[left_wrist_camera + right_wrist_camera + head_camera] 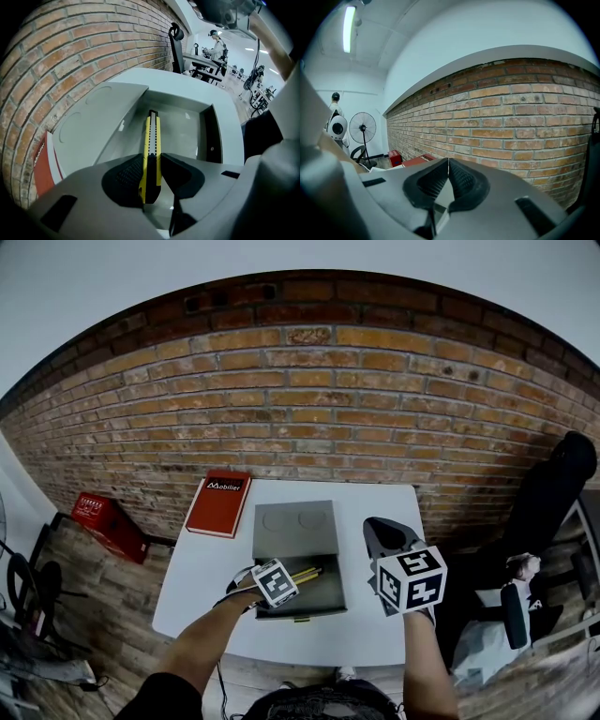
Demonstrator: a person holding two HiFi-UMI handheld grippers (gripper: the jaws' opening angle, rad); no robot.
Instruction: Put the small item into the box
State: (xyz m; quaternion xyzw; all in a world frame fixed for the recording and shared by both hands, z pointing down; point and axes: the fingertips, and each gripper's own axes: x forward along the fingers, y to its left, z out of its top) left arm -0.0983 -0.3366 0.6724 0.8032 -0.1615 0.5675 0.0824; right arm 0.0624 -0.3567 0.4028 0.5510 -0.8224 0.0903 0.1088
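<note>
A yellow and black utility knife (151, 145) is clamped between the pads of my left gripper (152, 180), which is shut on it. The knife (306, 574) points out over the open tray of a grey box (317, 592) on the white table (375, 634). The box's lid (294, 529) lies flat behind the tray. In the left gripper view the tray's inside (180, 133) is bare under the knife tip. My right gripper (388, 538) hovers to the right of the box, raised, its jaws shut with nothing between them (448, 176).
A red book (218, 502) lies at the table's back left corner, beside the box lid. A brick wall (309, 399) stands right behind the table. A red crate (105, 521) sits on the floor at left. An office chair (553, 493) and a person stand at right.
</note>
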